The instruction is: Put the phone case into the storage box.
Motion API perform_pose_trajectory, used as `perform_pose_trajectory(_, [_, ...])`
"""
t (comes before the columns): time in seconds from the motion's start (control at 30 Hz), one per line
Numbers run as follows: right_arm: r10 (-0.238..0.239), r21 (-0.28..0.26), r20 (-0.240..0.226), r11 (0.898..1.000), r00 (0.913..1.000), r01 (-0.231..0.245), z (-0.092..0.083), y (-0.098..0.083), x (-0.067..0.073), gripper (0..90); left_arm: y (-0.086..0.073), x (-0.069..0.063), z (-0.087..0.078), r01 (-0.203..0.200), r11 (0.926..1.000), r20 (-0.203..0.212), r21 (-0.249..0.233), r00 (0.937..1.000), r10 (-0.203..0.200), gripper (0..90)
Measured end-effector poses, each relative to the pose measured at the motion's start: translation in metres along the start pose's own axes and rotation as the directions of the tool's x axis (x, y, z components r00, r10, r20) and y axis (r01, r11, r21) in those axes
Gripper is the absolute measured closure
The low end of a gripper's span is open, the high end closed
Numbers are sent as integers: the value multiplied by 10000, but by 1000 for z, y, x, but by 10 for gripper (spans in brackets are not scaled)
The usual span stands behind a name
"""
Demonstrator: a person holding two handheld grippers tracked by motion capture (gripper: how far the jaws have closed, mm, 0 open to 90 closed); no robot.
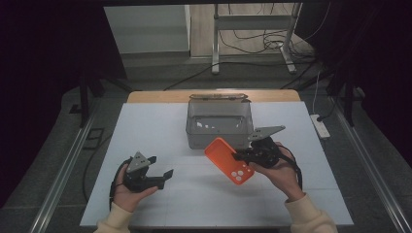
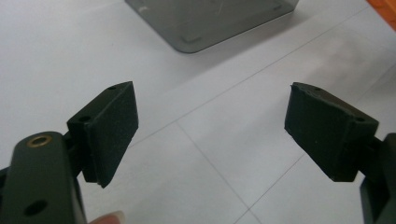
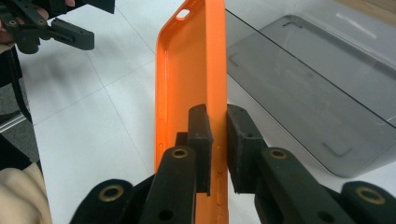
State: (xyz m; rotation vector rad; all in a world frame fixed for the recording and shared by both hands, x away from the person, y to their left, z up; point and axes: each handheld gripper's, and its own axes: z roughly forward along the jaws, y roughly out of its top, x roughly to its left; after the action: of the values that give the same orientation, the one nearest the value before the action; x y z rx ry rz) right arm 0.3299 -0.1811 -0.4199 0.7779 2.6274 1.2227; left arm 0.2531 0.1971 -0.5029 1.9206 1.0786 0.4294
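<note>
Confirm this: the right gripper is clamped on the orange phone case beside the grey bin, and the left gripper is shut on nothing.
Not quite: the left gripper is open, its jaws wide apart in the left gripper view. The right gripper does clamp the orange phone case beside the grey bin.

The person's left hand holds the left gripper low at the near left, jaws spread wide with nothing between them. The right hand holds the right gripper further right, raised, jaws nearly together, pinching something thin.
</note>
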Motion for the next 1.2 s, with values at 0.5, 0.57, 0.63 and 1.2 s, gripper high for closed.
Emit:
perform_pose_trajectory(0.5, [180,118,245,9998,9995,-183,1,0,1,811,-7,7,2,87,9998,-199,170,9998,-83,172])
perform_pose_trajectory(0.57, [184,111,279,9998,9994,-187,1,0,1,811,-7,7,2,46,9998,-224,194,9997,-42,172])
perform_pose_trajectory(0.63, [194,88,292,9998,9994,-197,0,0,1,811,-7,7,2,55,9998,-239,173,9997,-50,171])
perform_pose_trajectory(1.2, [424,79,555,9990,9976,-429,-3,4,5,811,-11,8,0,171,9997,-280,200,9995,-165,167])
